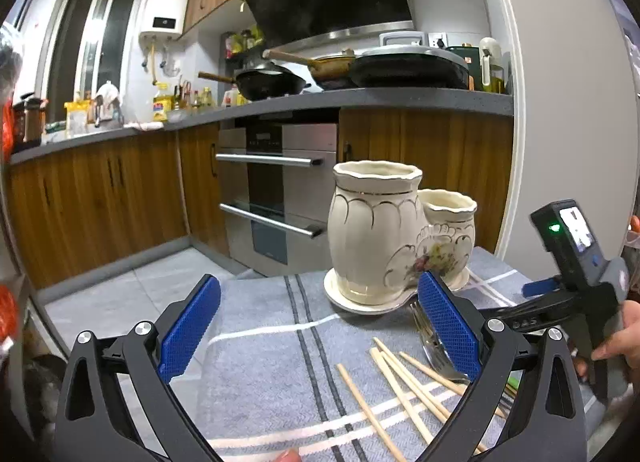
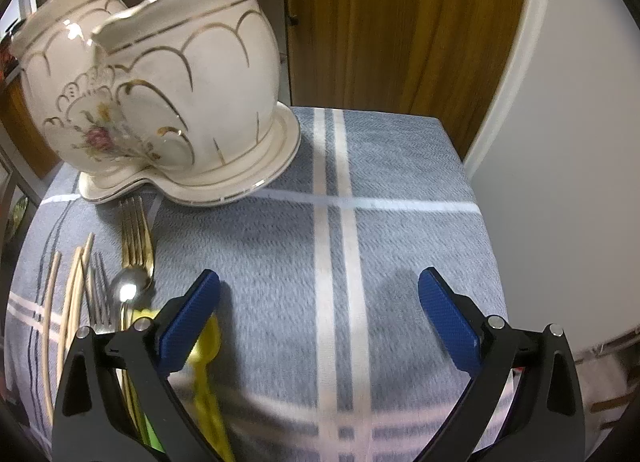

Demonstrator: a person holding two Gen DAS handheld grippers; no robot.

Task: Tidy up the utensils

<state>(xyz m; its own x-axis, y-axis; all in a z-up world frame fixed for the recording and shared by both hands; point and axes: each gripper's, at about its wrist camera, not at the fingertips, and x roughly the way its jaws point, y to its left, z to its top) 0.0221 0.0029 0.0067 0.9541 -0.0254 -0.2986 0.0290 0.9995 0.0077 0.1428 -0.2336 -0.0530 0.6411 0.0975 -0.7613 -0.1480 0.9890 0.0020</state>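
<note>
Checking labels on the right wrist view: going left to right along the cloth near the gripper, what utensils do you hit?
Wooden chopsticks → silver fork → silver spoon → yellow plastic utensil beside the left jaw. A gold fork lies farther back, above the spoon.

Left wrist view: looks forward between its own spread fingers from low over the grey checked cloth (image 1: 260,342), facing the ceramic utensil holder (image 1: 376,234) and the kitchen counter (image 1: 280,105) well beyond; the right gripper (image 1: 540,288) enters at the right edge. Right wrist view: set nearer, tilted down at the cloth, the holder close at upper left. Shared: holder, cloth, chopsticks (image 1: 400,390) and forks (image 2: 136,234).
</note>
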